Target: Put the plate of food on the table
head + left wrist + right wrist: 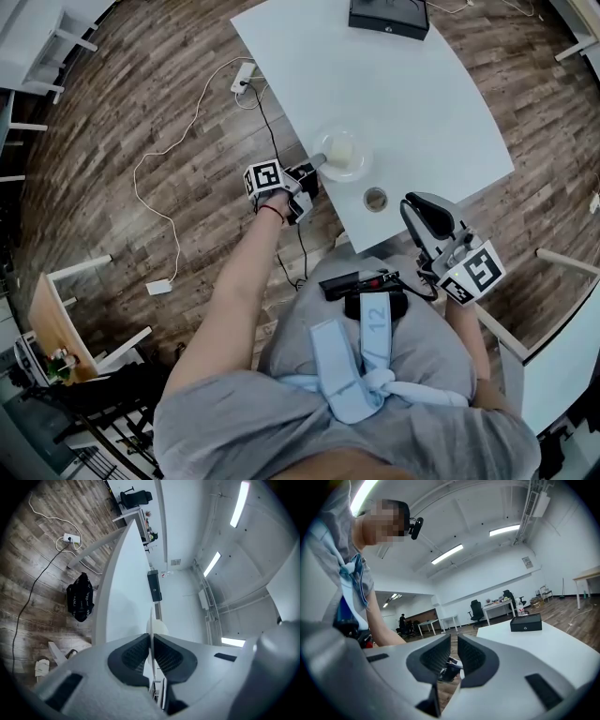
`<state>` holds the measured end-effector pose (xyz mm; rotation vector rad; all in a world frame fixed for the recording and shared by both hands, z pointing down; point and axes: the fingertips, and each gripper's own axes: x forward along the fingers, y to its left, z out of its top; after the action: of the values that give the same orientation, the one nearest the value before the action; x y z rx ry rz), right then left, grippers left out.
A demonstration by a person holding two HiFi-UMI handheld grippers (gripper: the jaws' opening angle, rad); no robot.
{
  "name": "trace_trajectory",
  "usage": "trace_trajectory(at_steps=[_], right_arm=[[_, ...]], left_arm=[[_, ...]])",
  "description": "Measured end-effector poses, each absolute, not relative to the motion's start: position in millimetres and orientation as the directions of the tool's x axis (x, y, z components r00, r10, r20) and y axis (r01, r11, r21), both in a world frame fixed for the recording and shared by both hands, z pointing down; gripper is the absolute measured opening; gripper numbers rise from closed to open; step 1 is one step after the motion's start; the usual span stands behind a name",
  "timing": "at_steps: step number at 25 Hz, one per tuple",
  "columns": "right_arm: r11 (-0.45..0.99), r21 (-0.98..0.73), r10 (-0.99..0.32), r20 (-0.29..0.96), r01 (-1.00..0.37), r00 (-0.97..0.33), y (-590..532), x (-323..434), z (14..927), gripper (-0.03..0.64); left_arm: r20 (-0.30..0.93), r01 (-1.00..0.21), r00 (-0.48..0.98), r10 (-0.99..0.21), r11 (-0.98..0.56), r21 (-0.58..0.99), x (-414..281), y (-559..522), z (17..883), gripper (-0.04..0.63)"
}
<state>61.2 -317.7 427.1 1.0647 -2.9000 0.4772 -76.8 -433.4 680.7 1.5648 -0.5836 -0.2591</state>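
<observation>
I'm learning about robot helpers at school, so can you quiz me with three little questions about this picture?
1. True or false: the left claw pinches the rim of the plate.
2. What sits at the far end of the table? A) black box B) red ball C) teddy
3. Which claw holds nothing?
Key: 1 true; 2 A; 3 the right claw.

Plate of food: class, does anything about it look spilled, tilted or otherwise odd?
Nothing stands out. The plate looks level near the table edge, its food heaped in the middle, nothing spilled; the left gripper is clamped on its rim.
</observation>
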Motion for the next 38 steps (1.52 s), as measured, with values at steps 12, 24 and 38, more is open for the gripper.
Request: trace_trajectory(at_steps=[12, 24, 38], right_arm=[[0.721, -0.274, -0.628, 0.131, -0.637, -0.767, -317, 66, 430, 0.035], [0.727, -0.265, -0.622, 0.137, -0.633, -0.771, -315, 61, 429, 0.035], [0.729, -0.254, -0.624, 0.137, -0.636, -0.770, -309, 61, 428, 0.035]], left_arm=[[0.279, -0.300, 0.854, -0.439, 0.023, 0.954, -72, -430, 702, 0.029], [0.328, -0.363, 0.839, -0.434, 0.002, 0.932, -77, -433, 710, 0.031], [0.648, -0.767, 0.641, -0.412, -0.309, 0.563, -97, -439, 716, 0.061]])
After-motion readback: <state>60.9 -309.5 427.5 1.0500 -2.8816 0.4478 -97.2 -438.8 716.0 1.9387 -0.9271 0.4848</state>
